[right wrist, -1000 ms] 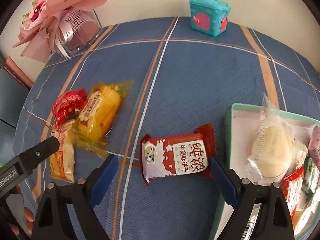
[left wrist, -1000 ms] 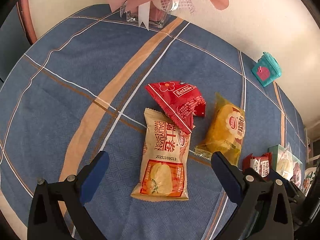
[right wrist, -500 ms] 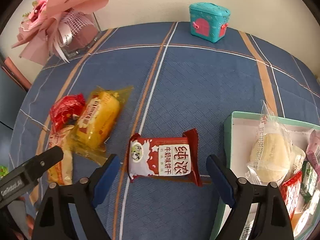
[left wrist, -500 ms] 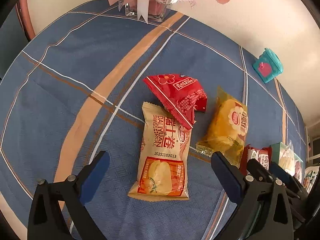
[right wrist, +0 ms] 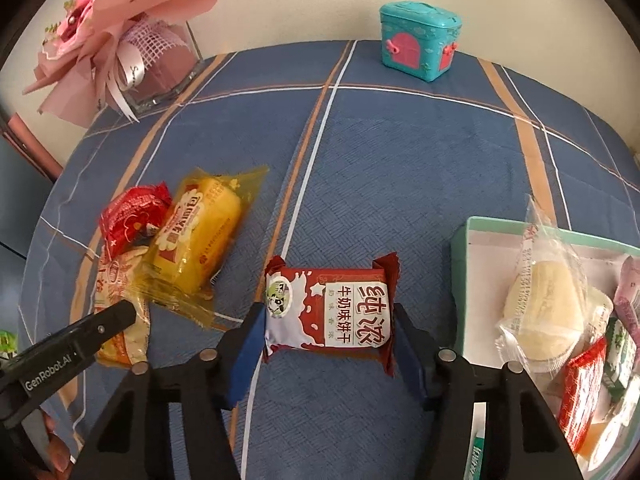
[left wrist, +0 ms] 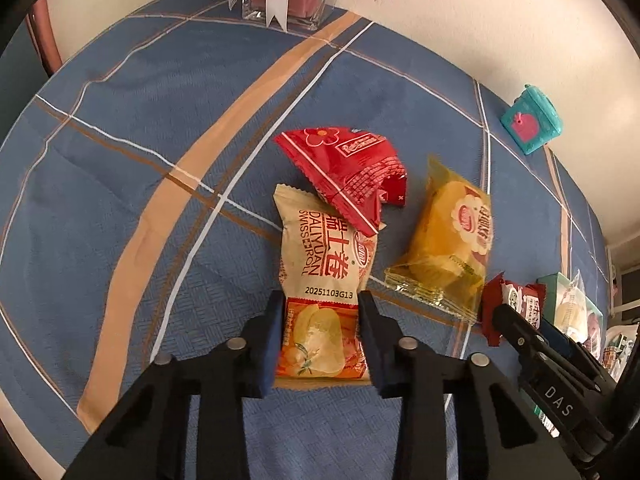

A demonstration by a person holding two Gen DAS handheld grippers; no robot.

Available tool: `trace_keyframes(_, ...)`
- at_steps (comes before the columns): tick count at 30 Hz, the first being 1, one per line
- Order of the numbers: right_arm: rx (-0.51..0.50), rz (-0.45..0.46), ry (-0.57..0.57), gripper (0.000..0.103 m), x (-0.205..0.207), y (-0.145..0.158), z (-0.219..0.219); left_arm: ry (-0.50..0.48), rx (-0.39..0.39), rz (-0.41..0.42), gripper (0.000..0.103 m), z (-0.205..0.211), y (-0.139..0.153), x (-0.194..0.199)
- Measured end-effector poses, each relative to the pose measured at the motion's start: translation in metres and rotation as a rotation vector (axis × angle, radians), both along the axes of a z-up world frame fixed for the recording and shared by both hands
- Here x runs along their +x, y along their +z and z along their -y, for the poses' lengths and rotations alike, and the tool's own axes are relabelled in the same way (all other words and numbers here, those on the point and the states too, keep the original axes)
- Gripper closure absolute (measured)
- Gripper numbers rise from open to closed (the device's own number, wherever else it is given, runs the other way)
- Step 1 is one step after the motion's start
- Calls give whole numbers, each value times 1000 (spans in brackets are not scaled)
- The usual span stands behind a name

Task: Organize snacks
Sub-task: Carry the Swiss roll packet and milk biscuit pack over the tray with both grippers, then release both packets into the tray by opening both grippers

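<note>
My left gripper (left wrist: 320,336) is shut on the near end of a beige Swiss roll packet (left wrist: 326,276) that lies on the blue tablecloth. A red snack packet (left wrist: 348,172) overlaps its far end, and a yellow cake packet (left wrist: 444,240) lies to the right. My right gripper (right wrist: 330,340) is shut on a dark red milk biscuit packet (right wrist: 332,308), with a pad against each short side. A mint green box (right wrist: 464,248) with several snacks inside stands at the right in the right wrist view.
A glass vase with a pink bouquet (right wrist: 120,48) stands at the far left of the round table. A teal toy chest (right wrist: 420,40) stands at the far edge. The left gripper also shows in the right wrist view (right wrist: 72,348).
Both grippers have closed from wide open: the left onto the beige Swiss roll packet, the right onto the dark red biscuit packet. Both moved forward over their packets.
</note>
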State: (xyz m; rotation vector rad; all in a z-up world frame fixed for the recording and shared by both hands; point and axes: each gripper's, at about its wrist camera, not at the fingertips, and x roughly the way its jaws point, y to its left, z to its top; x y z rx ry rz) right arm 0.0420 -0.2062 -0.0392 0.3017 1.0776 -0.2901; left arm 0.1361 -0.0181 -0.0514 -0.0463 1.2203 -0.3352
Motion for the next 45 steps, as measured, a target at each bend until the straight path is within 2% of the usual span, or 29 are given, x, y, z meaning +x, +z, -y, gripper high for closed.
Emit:
trace_keyframes(6,56,49,-15,40,-12,27,2,17,12,45,67,1,19,-12)
trace_keyframes(11,74,43,-61,40,-26,47,13,19,-2,93,67,6,43,-25)
trace_keyframes(17,108,43,-129,40,-52,62,44,-34,-36,136,67,30,70,-46)
trace_keyframes(21,91,41,-209,40,-76,69,76,-107,-50,143,67,65,80,-60)
trace_keyframes(25,72,11,-319,40,-109,66,117,-218,-44,139,67,110,81,-87)
trace_keyframes(29,94,-12,-431,40,-144,59,157,-339,-42,128,67,158,77,-117)
trace_keyframes(33,107,-10,-499,40,-169,57,183,-453,-26,117,67,198,70,-147)
trace_keyframes(39,132,-8,-529,40,-183,51,198,-538,7,85,67,231,52,-169)
trace_keyframes(45,161,-31,-513,38,-177,40,197,-563,49,75,67,242,42,-176)
